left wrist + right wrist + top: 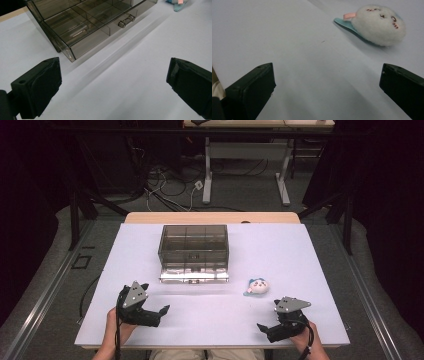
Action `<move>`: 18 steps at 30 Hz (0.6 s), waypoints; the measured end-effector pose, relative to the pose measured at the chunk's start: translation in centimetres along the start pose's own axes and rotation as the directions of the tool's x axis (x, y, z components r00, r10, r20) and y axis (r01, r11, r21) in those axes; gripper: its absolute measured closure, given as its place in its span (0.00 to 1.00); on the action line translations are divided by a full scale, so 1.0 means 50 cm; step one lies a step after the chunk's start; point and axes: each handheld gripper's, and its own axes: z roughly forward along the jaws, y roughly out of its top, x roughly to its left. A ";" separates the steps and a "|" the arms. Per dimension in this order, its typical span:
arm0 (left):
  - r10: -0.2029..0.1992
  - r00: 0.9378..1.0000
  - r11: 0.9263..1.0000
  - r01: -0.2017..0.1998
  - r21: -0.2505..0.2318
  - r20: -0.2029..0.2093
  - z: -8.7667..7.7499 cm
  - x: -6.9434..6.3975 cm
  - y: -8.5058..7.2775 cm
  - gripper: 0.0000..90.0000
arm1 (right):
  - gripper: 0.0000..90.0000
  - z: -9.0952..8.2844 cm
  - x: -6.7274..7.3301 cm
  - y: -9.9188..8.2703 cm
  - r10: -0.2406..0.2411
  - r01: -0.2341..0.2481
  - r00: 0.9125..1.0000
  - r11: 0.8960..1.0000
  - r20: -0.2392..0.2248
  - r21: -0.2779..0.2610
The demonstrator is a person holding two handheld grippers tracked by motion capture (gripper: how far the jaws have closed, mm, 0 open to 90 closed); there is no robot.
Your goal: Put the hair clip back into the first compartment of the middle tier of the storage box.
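Left gripper (159, 312) low at the near-left of the worktop (300, 250), jaws spread wide with nothing between them, aimed toward the drawer box (194, 251). Drawer box: smoky clear plastic, rectangular, hard-edged, split into compartments; sits centre of the worktop toward its far half, long axis running left to right; its drawer (82, 32) is pulled out toward the person, small clear handle (126, 20) on its front. Open white surface between box front and both grippers. Plush toy (258, 286): round, white, fuzzy, tiny stitched face, pale blue backing (348, 25) and a pink tab (349, 15); lies just right of the drawer's front corner, apart from it, well in from the right edge. Right gripper (267, 326) near the front-right edge, jaws released and wide, pointing at the plush toy, not touching.
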 end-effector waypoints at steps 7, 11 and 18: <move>-0.004 1.000 1.000 0.004 0.004 0.000 0.001 0.007 -0.003 0.00 | 0.00 0.001 -0.001 0.006 0.011 -0.011 1.000 1.000 0.001 -0.008; -0.010 1.000 1.000 0.010 0.001 -0.004 0.002 0.009 -0.005 0.00 | 0.00 0.003 -0.006 0.014 0.023 -0.023 1.000 1.000 0.008 -0.016; -0.011 1.000 1.000 0.011 0.006 0.000 0.004 0.009 -0.005 0.00 | 0.00 0.014 -0.018 0.039 0.067 -0.065 0.997 0.997 0.035 -0.035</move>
